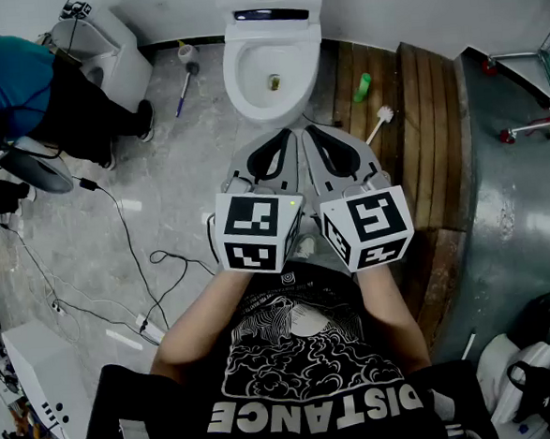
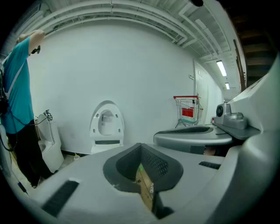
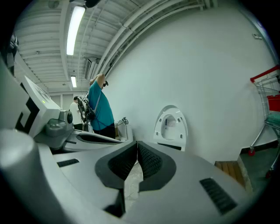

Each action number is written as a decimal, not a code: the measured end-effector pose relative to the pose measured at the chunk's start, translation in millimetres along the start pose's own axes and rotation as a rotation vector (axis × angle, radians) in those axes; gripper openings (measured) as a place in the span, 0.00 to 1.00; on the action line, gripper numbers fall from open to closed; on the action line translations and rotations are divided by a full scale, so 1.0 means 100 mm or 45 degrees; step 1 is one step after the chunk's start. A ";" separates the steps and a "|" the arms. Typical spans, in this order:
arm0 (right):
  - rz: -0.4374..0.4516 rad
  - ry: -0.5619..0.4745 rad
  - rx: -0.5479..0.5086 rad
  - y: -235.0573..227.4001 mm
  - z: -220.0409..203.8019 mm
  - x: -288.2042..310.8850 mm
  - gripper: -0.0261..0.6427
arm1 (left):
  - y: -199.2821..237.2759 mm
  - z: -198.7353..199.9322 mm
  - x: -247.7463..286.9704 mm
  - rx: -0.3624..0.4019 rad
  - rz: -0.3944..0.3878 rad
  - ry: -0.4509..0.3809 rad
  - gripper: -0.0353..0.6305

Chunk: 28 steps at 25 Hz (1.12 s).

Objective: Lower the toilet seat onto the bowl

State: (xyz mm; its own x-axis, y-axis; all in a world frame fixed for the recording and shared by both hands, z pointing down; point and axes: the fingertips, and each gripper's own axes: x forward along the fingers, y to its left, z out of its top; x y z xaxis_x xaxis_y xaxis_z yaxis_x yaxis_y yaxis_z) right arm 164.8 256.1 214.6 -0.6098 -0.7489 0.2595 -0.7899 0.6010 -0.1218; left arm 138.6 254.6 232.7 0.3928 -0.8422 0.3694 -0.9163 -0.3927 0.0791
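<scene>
Well short of the toilet, the left gripper (image 1: 282,138) is pinched fully shut on nothing, its jaws meeting tip to tip, held at the person's waist and tilted a little below level. Ahead of it and well apart, the toilet seat (image 2: 106,124) stands upright against the wall, above the open bowl (image 1: 247,94), which lies ahead of and below the jaw tips. Just beside the left gripper, on its right, the right gripper (image 1: 312,136) is likewise closed and empty and aims the same way. The seat looks like a rigid, smooth plastic ring on a rear hinge. It is probably light and slippery, and liable to drop and slam once tipped past its balance point. Its top edge, farthest from the hinge, seems the best place to hook or pinch, and a pinch would call for opened jaws.
</scene>
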 end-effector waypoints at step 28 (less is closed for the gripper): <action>-0.072 0.082 0.014 -0.19 0.10 1.12 0.07 | 0.92 0.16 0.74 -0.071 -0.092 0.037 0.07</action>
State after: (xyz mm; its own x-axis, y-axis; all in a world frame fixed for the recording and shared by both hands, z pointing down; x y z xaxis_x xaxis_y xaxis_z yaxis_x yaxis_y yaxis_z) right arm 110.7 157.9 236.2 -0.5588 -0.7618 0.3275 -0.8239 0.5549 -0.1152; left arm 85.1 150.0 252.1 0.4566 -0.8008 0.3876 -0.8887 -0.4303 0.1580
